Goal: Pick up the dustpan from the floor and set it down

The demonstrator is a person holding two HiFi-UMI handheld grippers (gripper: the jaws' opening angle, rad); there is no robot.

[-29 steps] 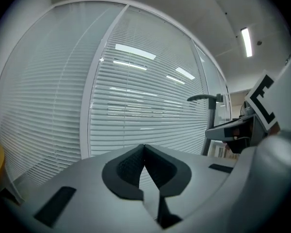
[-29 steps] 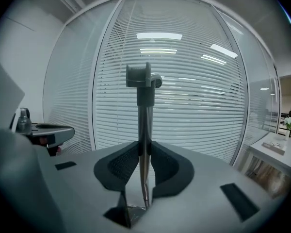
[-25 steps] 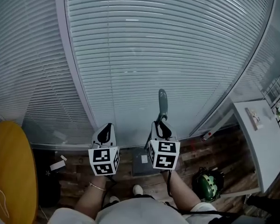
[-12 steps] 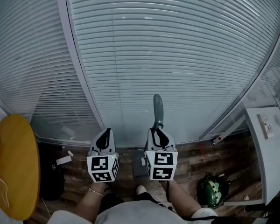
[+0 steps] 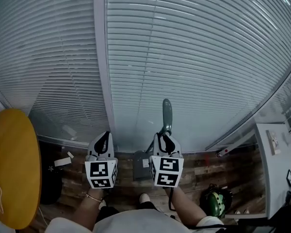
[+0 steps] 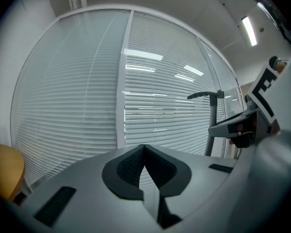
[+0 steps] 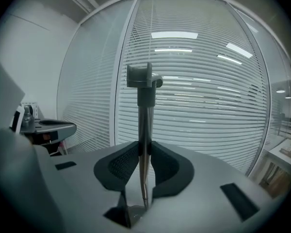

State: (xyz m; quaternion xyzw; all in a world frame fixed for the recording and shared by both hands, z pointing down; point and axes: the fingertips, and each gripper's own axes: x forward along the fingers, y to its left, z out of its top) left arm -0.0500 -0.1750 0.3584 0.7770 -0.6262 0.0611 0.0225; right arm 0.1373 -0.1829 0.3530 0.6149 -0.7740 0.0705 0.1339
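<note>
My right gripper is shut on the long grey handle of the dustpan. The handle stands upright above its jaws, and the dark pan hangs below, over the wooden floor. In the right gripper view the handle runs up between the pads of the right gripper. My left gripper is held level beside it, shut with nothing in it; its pads meet in the left gripper view. That view also shows the handle off to the right.
A glass wall with closed blinds and a white post fills the front. A yellow round table is at the left, a white desk at the right, and a green helmet-like thing on the floor beside my right leg.
Both grippers, with the dustpan, have moved left along the glass wall. The white post now stands just above the left gripper. The grips are unchanged.
</note>
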